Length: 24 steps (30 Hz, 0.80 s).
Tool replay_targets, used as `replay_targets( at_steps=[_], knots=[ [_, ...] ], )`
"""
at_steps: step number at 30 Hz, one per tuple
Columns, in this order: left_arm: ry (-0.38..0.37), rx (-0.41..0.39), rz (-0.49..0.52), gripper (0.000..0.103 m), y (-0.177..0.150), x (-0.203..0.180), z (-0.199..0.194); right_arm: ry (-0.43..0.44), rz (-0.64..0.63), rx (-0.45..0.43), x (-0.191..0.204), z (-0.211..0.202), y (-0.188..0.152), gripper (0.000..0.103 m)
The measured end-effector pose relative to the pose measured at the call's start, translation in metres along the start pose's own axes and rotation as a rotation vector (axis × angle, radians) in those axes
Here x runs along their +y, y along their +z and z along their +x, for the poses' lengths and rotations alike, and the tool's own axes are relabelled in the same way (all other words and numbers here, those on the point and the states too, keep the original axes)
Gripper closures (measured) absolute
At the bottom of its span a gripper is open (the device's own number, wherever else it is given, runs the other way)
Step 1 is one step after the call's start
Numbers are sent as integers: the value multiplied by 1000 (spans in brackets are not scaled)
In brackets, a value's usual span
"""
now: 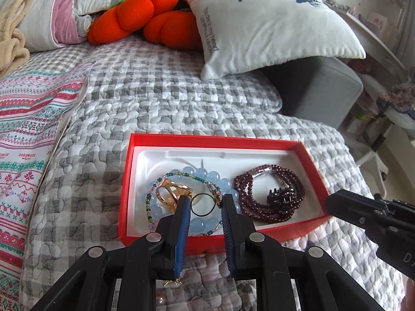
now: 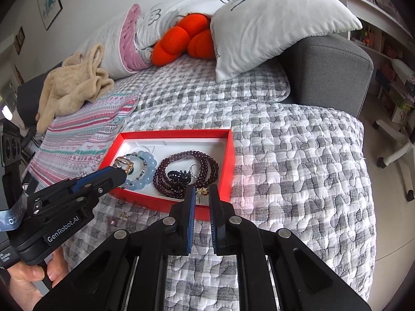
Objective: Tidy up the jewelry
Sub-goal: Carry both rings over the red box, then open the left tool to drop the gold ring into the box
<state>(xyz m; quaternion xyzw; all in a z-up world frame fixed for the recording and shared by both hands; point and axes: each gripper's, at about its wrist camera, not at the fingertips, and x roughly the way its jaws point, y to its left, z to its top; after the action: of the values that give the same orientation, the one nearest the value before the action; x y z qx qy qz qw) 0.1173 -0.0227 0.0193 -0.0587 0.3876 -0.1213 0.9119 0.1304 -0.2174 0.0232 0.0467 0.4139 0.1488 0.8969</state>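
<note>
So the red box [image 1: 313, 165] sits on the checked quilt [image 1: 160, 98] with most of the jewelry already in it: pale blue bead bracelet [image 1: 207, 175] and gold clip [image 1: 170, 191] on the left side, dark garnet bead strand [image 1: 259, 181] and black claw clip [image 1: 281, 197] on the right. Left gripper [image 1: 205, 198] hangs over the blue beads with its jaws spread, a thin ring [image 1: 203, 204] lying between the tips, apparently not pinched. Right gripper [image 2: 201, 190] sits at the box's near wall, jaws narrowly parted around a small gold earring [image 2: 202, 191]; can't tell if it's actually gripped. If you're dropping pieces in, I'd go low over the white liner before letting go. A few tiny bits [image 2: 124, 215] are on the quilt in front of the box, so my guess is those go next. Pinch them from straight above or they'll sink into the fabric.
</note>
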Motion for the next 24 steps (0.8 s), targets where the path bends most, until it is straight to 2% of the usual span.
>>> replay_targets(
  at_steps=[8,13,18,21,24],
  knots=[
    [16,10,17,83,0,0,5,4,-5,3,-4,3,4,92],
    [20,7,54,70,-2,-6,-4,9,-6,3,-3,7,7,92],
    [32,6,72,67,-8,-8,-17,11,-9,2,1,13,13,92],
    [38,11,82,59,-12,-7,-25,18,1,-5,2,17,19,92],
    [54,12,105,57,-16,-8,-31,25,17,-11,1,21,24,92]
  ],
)
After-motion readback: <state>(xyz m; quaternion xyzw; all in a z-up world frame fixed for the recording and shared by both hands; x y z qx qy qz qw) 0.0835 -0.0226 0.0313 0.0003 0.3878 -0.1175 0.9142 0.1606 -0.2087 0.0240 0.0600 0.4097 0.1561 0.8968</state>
